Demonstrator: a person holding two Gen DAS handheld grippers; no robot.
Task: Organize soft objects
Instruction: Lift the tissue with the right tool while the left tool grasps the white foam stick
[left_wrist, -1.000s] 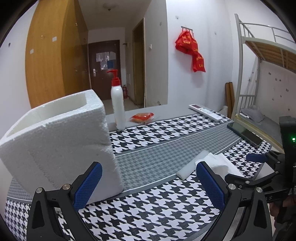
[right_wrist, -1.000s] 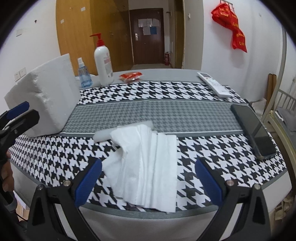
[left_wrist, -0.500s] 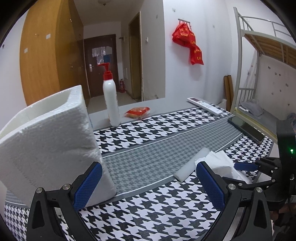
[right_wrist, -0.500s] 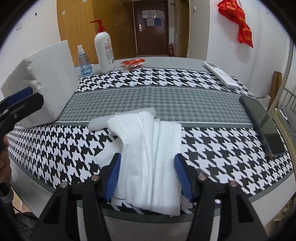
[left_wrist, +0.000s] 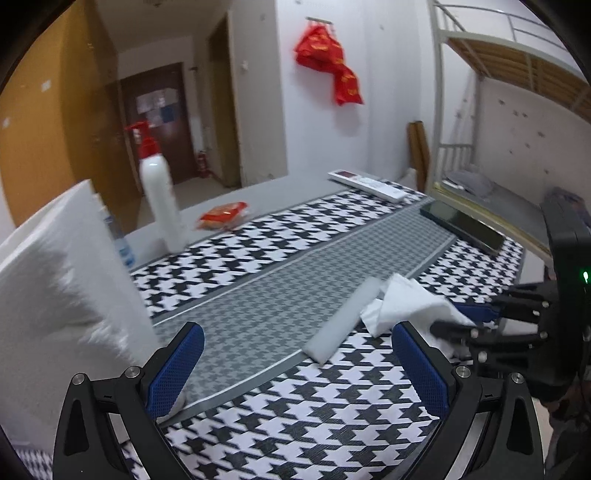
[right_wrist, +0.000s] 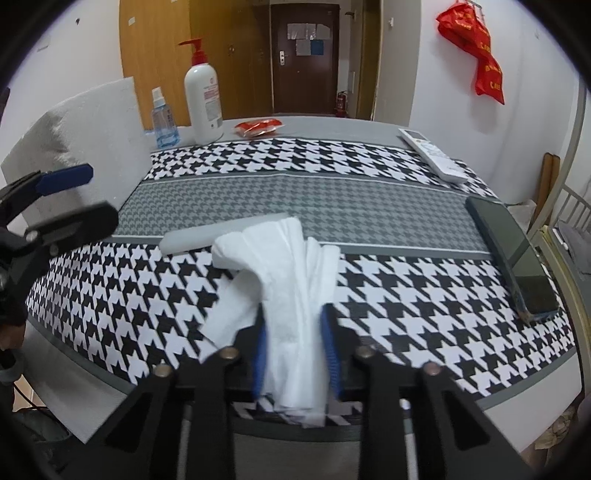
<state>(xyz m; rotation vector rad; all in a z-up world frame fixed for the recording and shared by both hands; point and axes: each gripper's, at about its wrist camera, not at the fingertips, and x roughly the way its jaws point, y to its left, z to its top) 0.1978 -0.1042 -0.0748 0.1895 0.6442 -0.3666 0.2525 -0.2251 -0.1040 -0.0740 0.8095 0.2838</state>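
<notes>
- The white cloth (right_wrist: 295, 295) is seen plain, without pattern.
- The foam strip (right_wrist: 221, 234) is shown in white.
- The foam box (left_wrist: 62, 295) is rendered white, blurred in the left wrist view.
- The table runner (right_wrist: 388, 280) is patterned in black-and-white houndstooth, with a grey houndstooth band along the middle.
- Blue pads on black frames are seen on the right gripper (right_wrist: 295, 354) and the left gripper (left_wrist: 291, 369).
- The pump bottle (right_wrist: 203, 103) is white with a red pump.
- The small spray bottle (right_wrist: 164, 120) is tinted blue.
- The packet (right_wrist: 258, 127) is red, perhaps with orange.
- The remote (right_wrist: 432, 153) is white; the phone (right_wrist: 513, 258) is dark.
- The hanging bag (right_wrist: 480, 48) is red.
</notes>
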